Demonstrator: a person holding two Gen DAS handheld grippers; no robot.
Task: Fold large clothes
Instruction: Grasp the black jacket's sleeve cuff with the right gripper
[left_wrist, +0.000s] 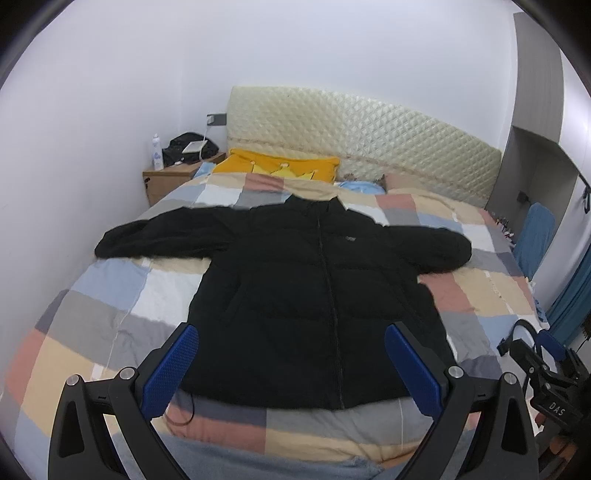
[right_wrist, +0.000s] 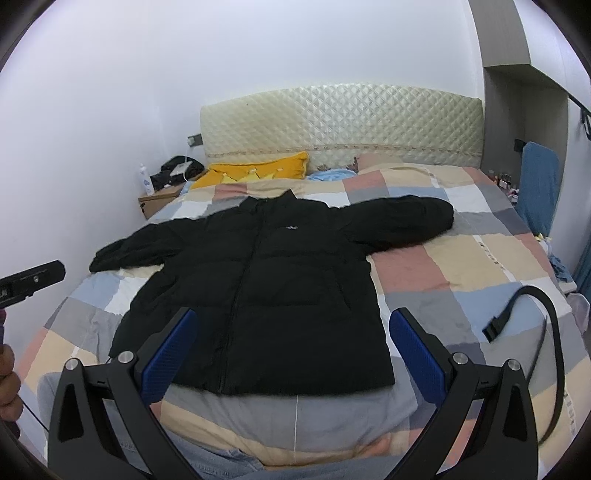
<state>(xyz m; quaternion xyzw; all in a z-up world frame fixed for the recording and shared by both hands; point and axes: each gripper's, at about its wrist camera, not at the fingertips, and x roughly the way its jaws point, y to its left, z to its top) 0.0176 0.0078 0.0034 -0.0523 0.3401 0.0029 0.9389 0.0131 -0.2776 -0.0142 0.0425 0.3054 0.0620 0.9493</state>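
Black jacket (left_wrist: 314, 295) — yellow pillow (left_wrist: 277, 164) behind

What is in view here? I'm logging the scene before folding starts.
jacket: one, black, spread flat on the bed, zipped, sleeves out.
quilt: one, checked pastel, covering the bed.
pillow: one, yellow, at the headboard.
headboard: one, cream, quilted.
nightstand: one, wooden, by the wall.
bottle: one, white, on the nightstand.
strap: one, black, on the quilt's right side.
left gripper: open, above the jacket hem.
right gripper: open, above the hem.
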